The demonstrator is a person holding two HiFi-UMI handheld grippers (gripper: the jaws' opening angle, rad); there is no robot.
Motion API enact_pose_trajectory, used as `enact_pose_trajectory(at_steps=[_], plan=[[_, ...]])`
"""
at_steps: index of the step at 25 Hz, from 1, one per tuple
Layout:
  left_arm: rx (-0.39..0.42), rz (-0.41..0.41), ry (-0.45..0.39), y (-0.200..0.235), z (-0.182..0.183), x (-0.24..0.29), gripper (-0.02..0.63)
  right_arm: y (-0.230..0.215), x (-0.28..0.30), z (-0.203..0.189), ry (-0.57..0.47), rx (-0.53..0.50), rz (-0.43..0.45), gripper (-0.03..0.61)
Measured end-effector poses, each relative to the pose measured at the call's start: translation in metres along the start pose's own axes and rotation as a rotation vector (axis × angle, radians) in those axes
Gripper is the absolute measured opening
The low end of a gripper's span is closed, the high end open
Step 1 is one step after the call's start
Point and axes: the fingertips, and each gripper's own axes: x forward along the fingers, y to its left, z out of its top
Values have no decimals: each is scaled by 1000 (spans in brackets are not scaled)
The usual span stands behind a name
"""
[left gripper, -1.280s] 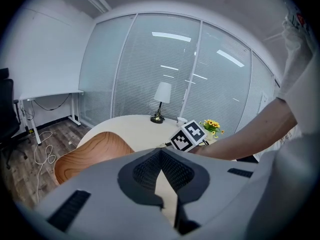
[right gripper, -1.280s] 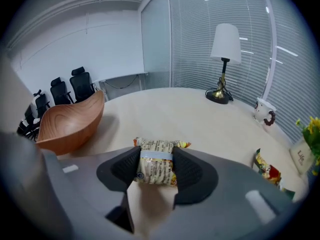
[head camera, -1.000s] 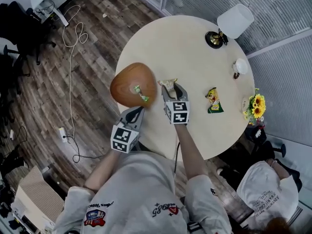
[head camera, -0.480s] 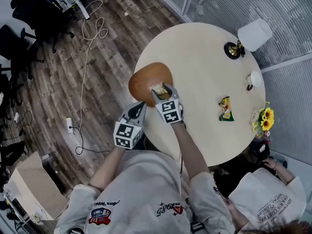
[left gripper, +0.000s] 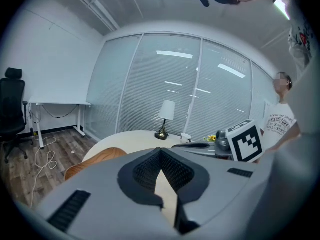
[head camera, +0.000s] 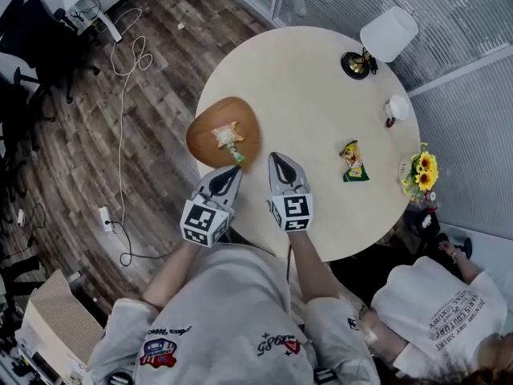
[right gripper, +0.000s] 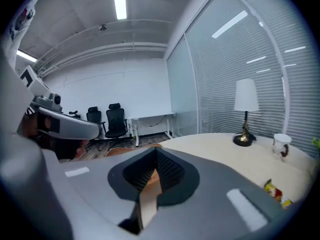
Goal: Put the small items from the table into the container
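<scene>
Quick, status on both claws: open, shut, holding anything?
Left claw: closed, holding nothing.
Right claw: closed, holding nothing.

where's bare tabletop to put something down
The widest bare patch of table lies between the wooden bowl, lamp and mug. A smaller one lies between the right gripper and the snack packet. The rim by the mug and sunflowers is crowded.
</scene>
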Motion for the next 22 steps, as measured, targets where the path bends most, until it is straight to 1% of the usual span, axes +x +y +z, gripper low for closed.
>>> enact_pose_trajectory(at_steps=[5,9,12,16,19,22], plan=[[30,-140,-34,-44,3,15,6,-39,-68,-11,-61,46,-201,2],[54,-231,-29,-76,-3,32,5,-64,-111,-28,-87,97,-331,2],[75,-275,-26,-89,-4,42,5,-74,-129,-41,-96,140,-390,2],[78,-315,-17,-108,4,60,6,-96,-149,-56,-72,181,-444,2],[80,-325,-5,-122,4,77,5,-124,-159,-68,-47,183,-471,2],[101,-348,17,-132,0,88,5,-155,-166,-78,-28,166,-533,2]])
